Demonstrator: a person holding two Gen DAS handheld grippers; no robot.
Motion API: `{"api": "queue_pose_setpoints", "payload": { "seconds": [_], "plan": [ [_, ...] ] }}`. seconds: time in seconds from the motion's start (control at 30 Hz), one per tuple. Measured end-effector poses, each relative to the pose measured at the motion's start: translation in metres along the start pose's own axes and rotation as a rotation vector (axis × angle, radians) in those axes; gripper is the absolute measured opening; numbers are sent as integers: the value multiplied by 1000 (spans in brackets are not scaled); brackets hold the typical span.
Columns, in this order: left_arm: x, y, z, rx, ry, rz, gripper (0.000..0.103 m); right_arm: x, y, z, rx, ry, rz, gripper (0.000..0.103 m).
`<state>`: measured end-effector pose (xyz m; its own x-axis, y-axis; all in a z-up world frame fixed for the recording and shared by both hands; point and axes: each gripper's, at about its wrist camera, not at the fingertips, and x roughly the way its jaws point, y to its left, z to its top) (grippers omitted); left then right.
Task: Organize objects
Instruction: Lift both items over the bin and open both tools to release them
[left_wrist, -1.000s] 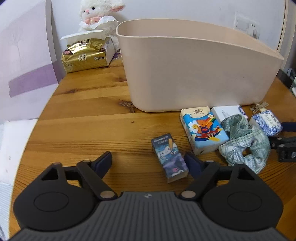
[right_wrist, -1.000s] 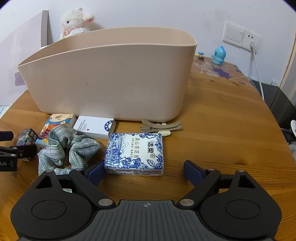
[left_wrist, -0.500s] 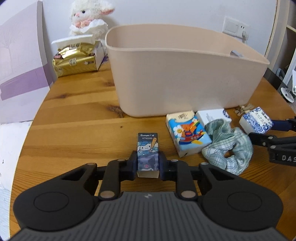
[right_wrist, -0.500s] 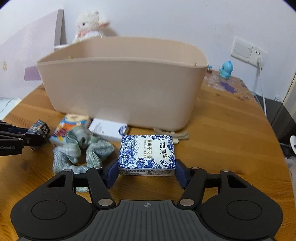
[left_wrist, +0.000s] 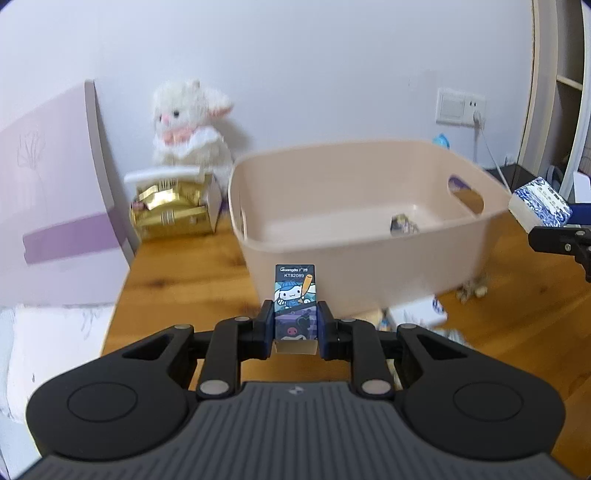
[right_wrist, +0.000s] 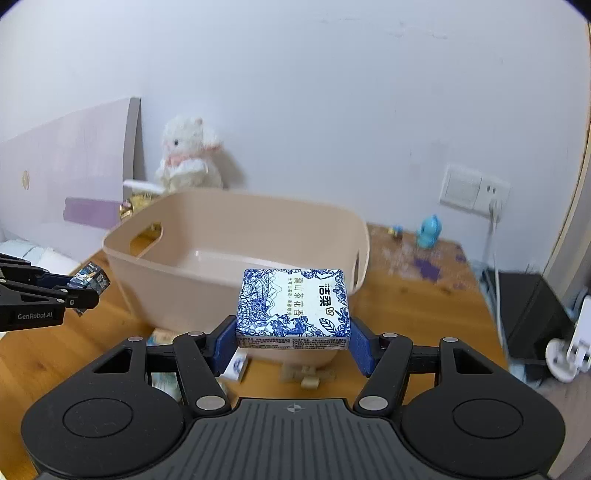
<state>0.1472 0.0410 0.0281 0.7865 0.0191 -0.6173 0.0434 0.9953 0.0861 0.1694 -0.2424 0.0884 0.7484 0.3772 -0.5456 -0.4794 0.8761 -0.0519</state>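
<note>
My left gripper (left_wrist: 295, 326) is shut on a small cartoon-printed box (left_wrist: 294, 295) and holds it in the air before the near wall of the beige plastic bin (left_wrist: 332, 236). A small dark item (left_wrist: 402, 223) lies inside the bin. My right gripper (right_wrist: 293, 341) is shut on a blue-and-white tissue pack (right_wrist: 293, 306), raised in front of the bin (right_wrist: 192, 280). The tissue pack also shows at the right edge of the left wrist view (left_wrist: 541, 203). The cartoon box shows at the left of the right wrist view (right_wrist: 90, 278).
A white plush lamb (left_wrist: 188, 122) and a gold tissue box (left_wrist: 173, 206) stand behind the bin. A white card box (left_wrist: 419, 314) and hair clips (left_wrist: 471, 293) lie on the wooden table (left_wrist: 177, 280) before the bin. A blue figurine (right_wrist: 428, 230) stands far right.
Both grippers closed on their objects and lifted them off the table to about the height of the bin's rim. The bin's inside has come into view.
</note>
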Motion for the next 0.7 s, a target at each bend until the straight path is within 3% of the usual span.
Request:
{"api": "queue_pose_setpoints", "payload": {
  "seconds": [0.37,0.57,0.7],
  "plan": [
    [22,-12,55,9,-74,17,25,22,-1,54,-2,-67,-24,60],
    [54,-20,72,0,-38,39,25,54,3,67,23,-17,-19,60],
    [77,-23,77,-24,36,19,25,78,10,67,9,57,-42,60]
  ]
}}
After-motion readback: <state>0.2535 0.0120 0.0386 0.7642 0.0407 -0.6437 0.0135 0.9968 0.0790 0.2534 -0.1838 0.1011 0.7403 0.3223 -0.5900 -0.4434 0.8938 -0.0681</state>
